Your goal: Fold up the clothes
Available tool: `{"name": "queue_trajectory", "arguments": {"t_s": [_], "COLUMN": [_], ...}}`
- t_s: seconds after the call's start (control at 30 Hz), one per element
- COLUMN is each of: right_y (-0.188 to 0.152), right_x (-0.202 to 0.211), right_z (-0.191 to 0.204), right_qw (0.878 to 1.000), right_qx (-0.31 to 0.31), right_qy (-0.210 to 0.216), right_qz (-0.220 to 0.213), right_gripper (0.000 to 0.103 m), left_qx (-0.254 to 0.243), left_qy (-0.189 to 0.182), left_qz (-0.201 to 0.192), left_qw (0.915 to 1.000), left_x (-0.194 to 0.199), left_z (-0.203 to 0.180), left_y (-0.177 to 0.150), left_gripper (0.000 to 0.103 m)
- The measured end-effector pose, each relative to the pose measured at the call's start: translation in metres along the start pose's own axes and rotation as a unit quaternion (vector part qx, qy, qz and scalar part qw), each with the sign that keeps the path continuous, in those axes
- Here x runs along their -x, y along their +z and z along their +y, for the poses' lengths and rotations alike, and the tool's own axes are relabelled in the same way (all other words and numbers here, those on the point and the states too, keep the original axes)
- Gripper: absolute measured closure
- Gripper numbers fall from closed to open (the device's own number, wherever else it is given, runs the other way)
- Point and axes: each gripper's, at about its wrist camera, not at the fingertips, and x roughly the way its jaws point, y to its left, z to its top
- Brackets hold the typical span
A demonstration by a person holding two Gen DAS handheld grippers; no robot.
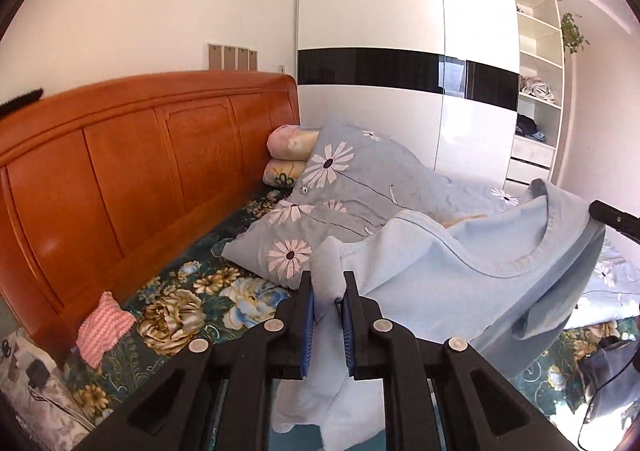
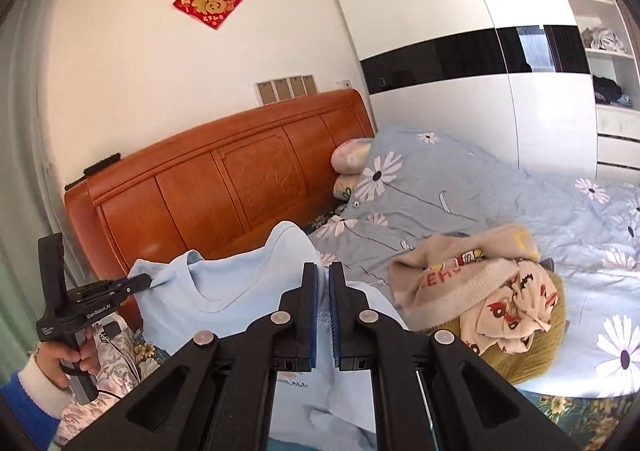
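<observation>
Light blue shirt (image 1: 460, 271) pinched in left gripper (image 1: 329, 283) jaws above floral bedspread (image 1: 192, 291).

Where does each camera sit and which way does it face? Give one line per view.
Left wrist: on the left tool, facing headboard and wardrobe; its fingers clamp the light blue shirt.
Right wrist: on the right tool, same direction; the left hand shows.
Shared: the shirt, held between both tools, headboard, floral quilt.
</observation>
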Motion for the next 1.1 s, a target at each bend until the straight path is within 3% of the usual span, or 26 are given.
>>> {"name": "queue_trajectory", "arguments": {"t_s": [0.27, 0.43, 0.57, 0.73, 0.87, 1.1], "right_y": [-0.019, -0.016, 0.008, 0.002, -0.05, -0.143], "right_x": [0.064, 0.122, 0.146, 0.091, 0.008, -0.102], "right_z": [0.006, 0.004, 0.004, -0.01, -0.039, -0.093], "right_qw": [1.0, 0.998, 0.996, 0.998, 0.995, 0.972], "right_qx": [0.002, 0.004, 0.013, 0.013, 0.004, -0.011], "right_qy": [0.015, 0.056, 0.076, 0.053, -0.007, -0.074], "right_qz": [-0.003, -0.032, -0.052, 0.007, 0.096, 0.221], "right_gripper": [0.098, 0.098, 0.098, 0.098, 0.098, 0.098], "left_qx": [-0.023, -0.054, -0.075, -0.087, -0.053, -0.005], "left_qy": [0.016, 0.016, 0.036, 0.063, 0.066, 0.073], "left_qz": [-0.009, -0.044, -0.035, 0.051, 0.138, 0.25], "left_qw": [0.9996, 0.9975, 0.9959, 0.993, 0.9868, 0.9656], "left_x": [0.064, 0.123, 0.132, 0.051, -0.046, -0.169], "left_z": [-0.031, -0.055, -0.061, -0.063, -0.052, -0.05], "left_y": [-0.03, -0.007, 0.017, -0.013, -0.071, -0.16], "left_gripper": [0.09, 0.09, 0.09, 0.09, 0.09, 0.09]}}
